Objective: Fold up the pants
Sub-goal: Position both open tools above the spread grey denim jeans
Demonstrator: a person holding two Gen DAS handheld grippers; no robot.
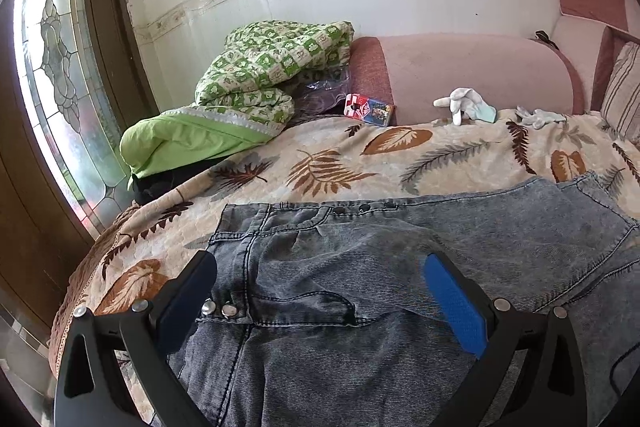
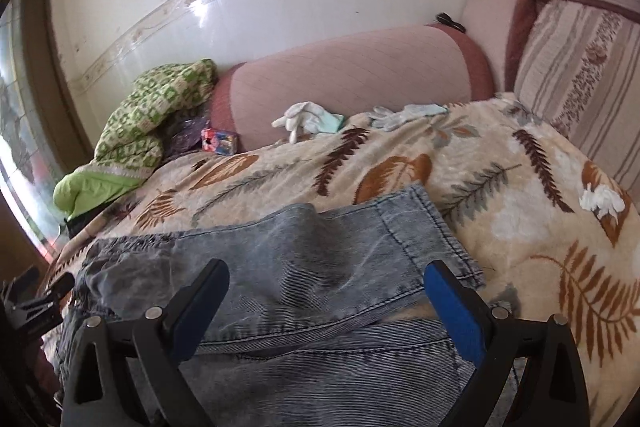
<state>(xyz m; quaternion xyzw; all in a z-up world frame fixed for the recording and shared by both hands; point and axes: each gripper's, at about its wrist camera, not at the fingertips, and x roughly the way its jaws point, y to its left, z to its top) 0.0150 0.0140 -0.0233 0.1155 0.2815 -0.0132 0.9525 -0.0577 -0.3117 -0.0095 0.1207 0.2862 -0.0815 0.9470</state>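
Note:
Grey-blue washed denim pants lie on a leaf-patterned blanket, folded over themselves, with the waistband and its metal buttons at the left. My left gripper hovers over the waist end, open, blue pads wide apart with nothing between them. In the right wrist view the pants show a leg hem lying on top toward the right. My right gripper is open above that folded layer, holding nothing. Part of the left gripper shows at the left edge.
A green checked quilt is heaped at the back left beside a pink sofa arm. A small red box, white gloves and a striped cushion sit at the back. A stained-glass window is at the left.

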